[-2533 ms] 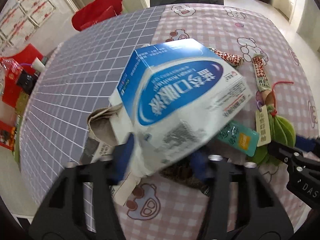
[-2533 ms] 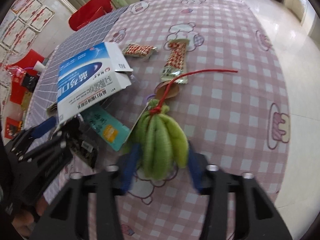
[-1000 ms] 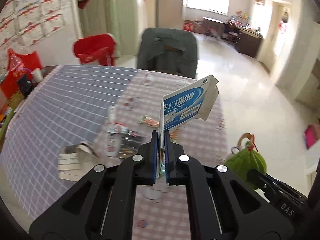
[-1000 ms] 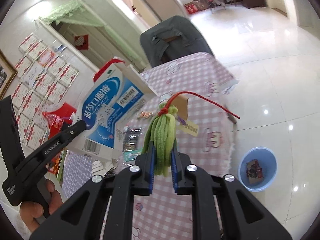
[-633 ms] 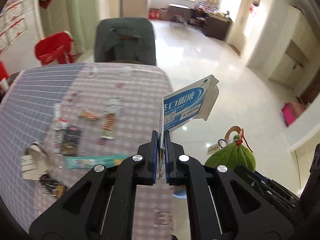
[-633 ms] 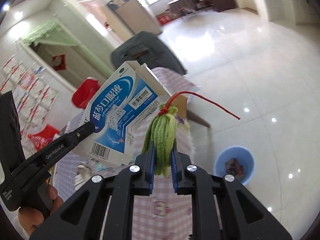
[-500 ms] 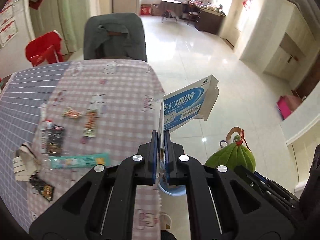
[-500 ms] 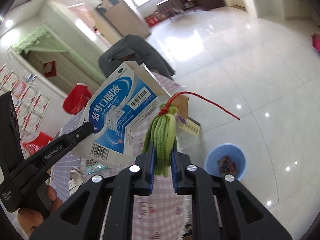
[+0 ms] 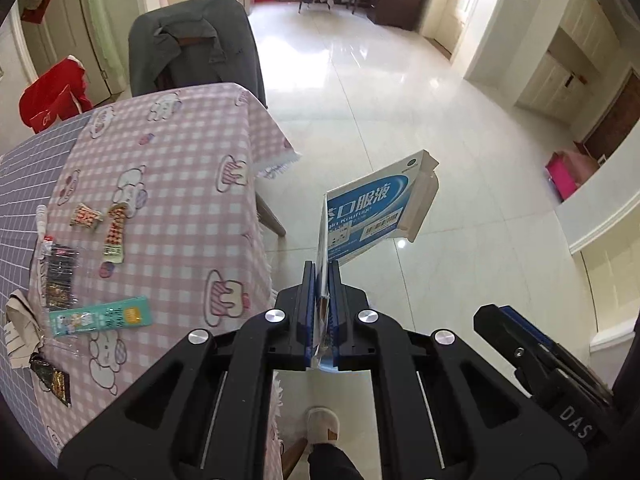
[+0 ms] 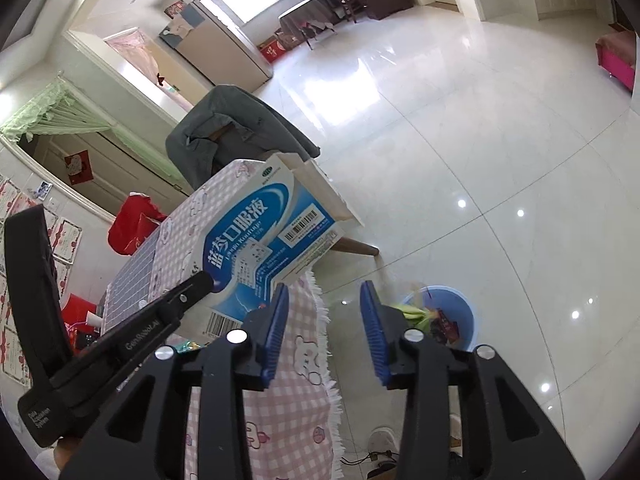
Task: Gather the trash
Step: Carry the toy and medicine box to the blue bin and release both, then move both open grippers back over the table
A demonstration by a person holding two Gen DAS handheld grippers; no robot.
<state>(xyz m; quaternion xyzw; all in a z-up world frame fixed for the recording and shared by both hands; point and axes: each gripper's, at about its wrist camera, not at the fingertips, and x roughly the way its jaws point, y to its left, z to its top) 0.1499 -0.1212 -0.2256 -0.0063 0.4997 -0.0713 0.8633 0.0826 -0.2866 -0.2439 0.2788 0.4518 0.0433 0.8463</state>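
1. We see the bin [image 10: 460, 312] only in part behind our right gripper [image 10: 324, 324]; green plush [image 10: 412, 314] lies inside it
2. Right jaws have just been opening, nothing between them
3. Left gripper [image 9: 322, 280] pinches the box [image 9: 368, 212] above the floor [image 9: 400, 100], beside the bin
4. Wrappers [image 9: 100, 316] lie on the table [image 9: 192, 152] left of the bin

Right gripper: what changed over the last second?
The right gripper has just been opening, letting go of the green plush ornament, which now lies in the blue bin. Nothing is between its fingers. The left gripper stays shut on the blue-and-white box.
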